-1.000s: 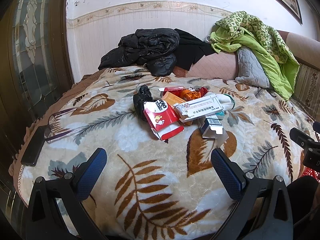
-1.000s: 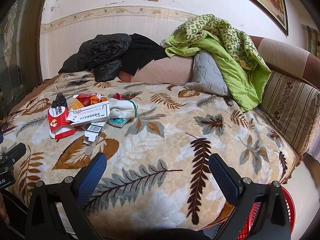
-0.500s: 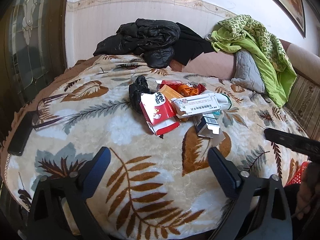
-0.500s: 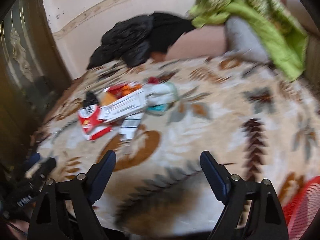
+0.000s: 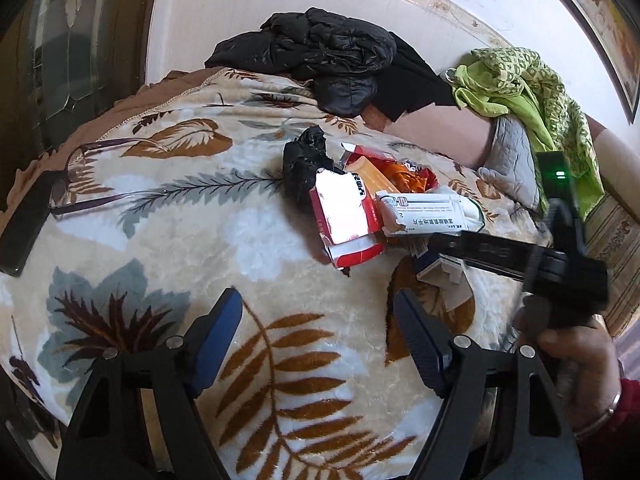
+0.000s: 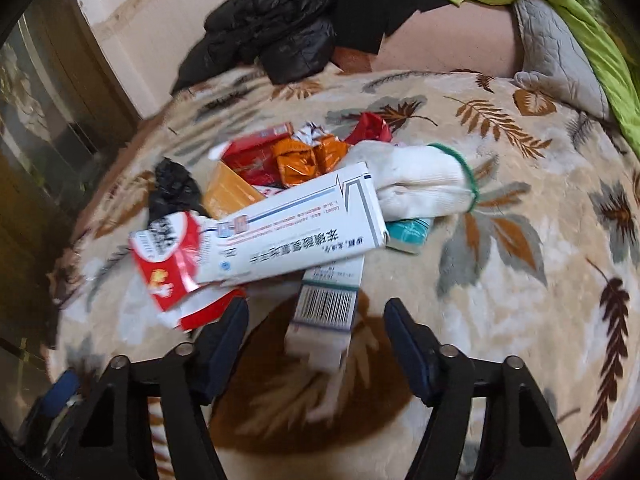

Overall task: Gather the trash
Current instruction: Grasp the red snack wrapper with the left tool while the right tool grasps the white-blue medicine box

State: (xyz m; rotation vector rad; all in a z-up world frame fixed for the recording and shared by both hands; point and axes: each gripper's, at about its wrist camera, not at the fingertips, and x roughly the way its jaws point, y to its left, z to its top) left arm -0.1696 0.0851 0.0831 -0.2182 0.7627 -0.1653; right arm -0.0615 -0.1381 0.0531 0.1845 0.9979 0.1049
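A pile of trash lies on the leaf-patterned blanket: a red snack packet, a long white medicine box, a black bag, orange wrappers, a white glove and a small barcode box. My right gripper hangs low over the pile with its jaws closing. The barcode box lies between them, with a gap on each side. My left gripper is short of the pile, above bare blanket, its jaws closing on nothing. In the left wrist view a hand holds the right gripper.
Black jackets are heaped at the back by the wall. A green blanket drapes over a grey pillow at the right. Glasses and a dark phone lie on the blanket's left edge.
The right gripper has swung down and in over the pile, and the barcode box now sits between its narrower jaws. The left gripper has come closer, rolled, and narrowed.
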